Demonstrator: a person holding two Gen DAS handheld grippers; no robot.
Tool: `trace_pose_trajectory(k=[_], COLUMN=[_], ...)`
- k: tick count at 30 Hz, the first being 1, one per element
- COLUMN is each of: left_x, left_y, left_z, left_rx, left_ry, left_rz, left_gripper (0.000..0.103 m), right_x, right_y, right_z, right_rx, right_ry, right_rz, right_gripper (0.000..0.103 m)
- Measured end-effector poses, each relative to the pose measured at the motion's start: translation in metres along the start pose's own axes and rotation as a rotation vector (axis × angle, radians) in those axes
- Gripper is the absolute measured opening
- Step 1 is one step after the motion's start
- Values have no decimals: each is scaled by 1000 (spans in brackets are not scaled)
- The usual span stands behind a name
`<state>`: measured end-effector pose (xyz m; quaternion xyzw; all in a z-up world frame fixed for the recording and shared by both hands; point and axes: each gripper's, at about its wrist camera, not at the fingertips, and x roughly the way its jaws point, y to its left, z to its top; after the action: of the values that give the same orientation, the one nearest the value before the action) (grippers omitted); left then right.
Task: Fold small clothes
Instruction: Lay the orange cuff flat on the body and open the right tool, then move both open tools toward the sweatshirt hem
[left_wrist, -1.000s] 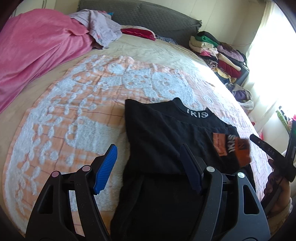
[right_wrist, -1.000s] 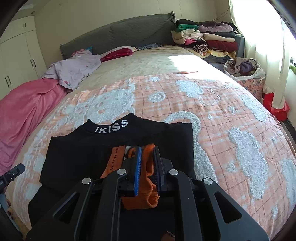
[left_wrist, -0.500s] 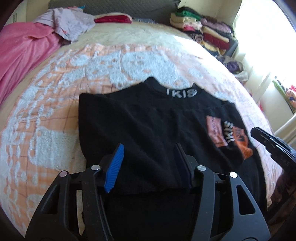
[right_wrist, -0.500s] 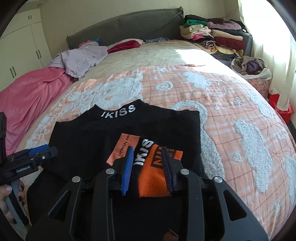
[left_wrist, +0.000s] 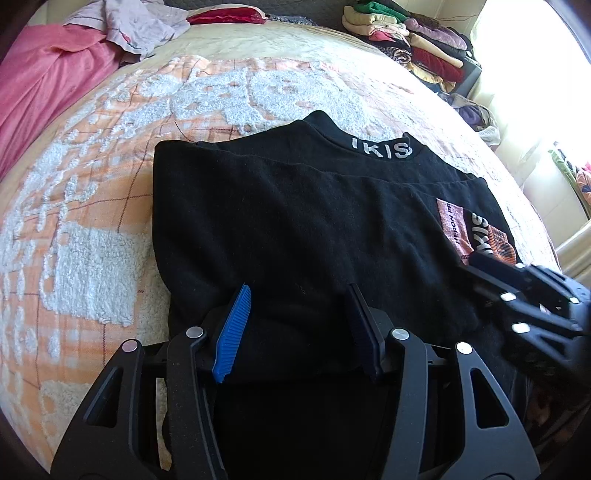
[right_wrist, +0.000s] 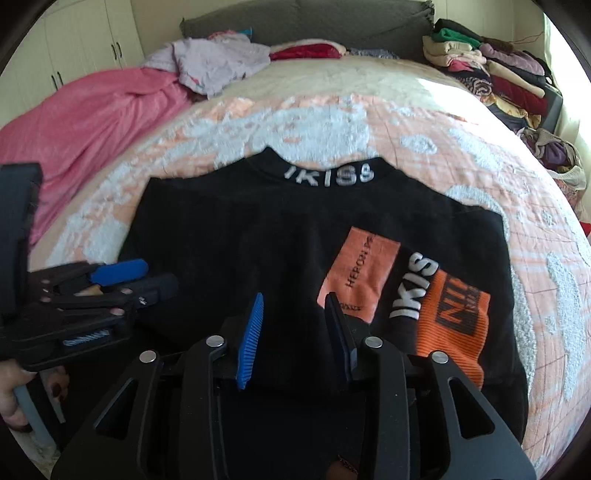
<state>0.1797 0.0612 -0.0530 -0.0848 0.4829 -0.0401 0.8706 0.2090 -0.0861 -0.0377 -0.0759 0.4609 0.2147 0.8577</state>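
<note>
Right wrist: right hand-held gripper (right_wrist: 295, 332) opening, empty, over black top (right_wrist: 240, 236).

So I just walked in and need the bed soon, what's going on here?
A person is folding a black top on the bed's orange blanket with two handheld grippers. Its orange-cuffed sleeve lies folded across the front. The right gripper, jaws opening, and the left gripper hover open over the near edge, gripping nothing.

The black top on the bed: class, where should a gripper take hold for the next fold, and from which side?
Grip the black top by its near folded edge, coming down from above on the near side: that edge lies flat, free, right beneath both grippers.
</note>
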Motion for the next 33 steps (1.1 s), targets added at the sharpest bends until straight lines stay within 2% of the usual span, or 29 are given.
trace_pose_trajectory(k=[6, 9, 12, 19, 25, 29, 31, 33], left_x=[-1, -1, -2, -3, -4, -5, -6, -7], left_y=[0, -1, -2, -2, -4, -4, -5, -5], left_z=[0, -1, -2, -3, -3, -5, -5, -5], left_rx=[2, 4, 6, 6, 7, 1, 2, 2], left_ry=[-1, -3, -8, -12, -18, -22, -24, -25], left_rz=[-5, -2, 7, 7, 17, 18, 21, 23], left_gripper=[46, 46, 46, 46, 46, 46, 46, 46], right_x=[-3, -3, -2, -18, -42, -54, -58, -61], right_y=[-32, -34, -29, -32, -38, -39, -40, -43], right_z=[-19, -23, -22, -30, -43, -51, -53, -54], right_rx=[80, 86, 71, 107, 155, 166, 178, 196], right_ry=[-10, -16, -15, -36, -80, -101, -108, -113], right_rz=[37, 42, 11, 29, 44, 17, 18, 15], right_gripper=[31, 30, 30, 34, 45, 60, 61, 66])
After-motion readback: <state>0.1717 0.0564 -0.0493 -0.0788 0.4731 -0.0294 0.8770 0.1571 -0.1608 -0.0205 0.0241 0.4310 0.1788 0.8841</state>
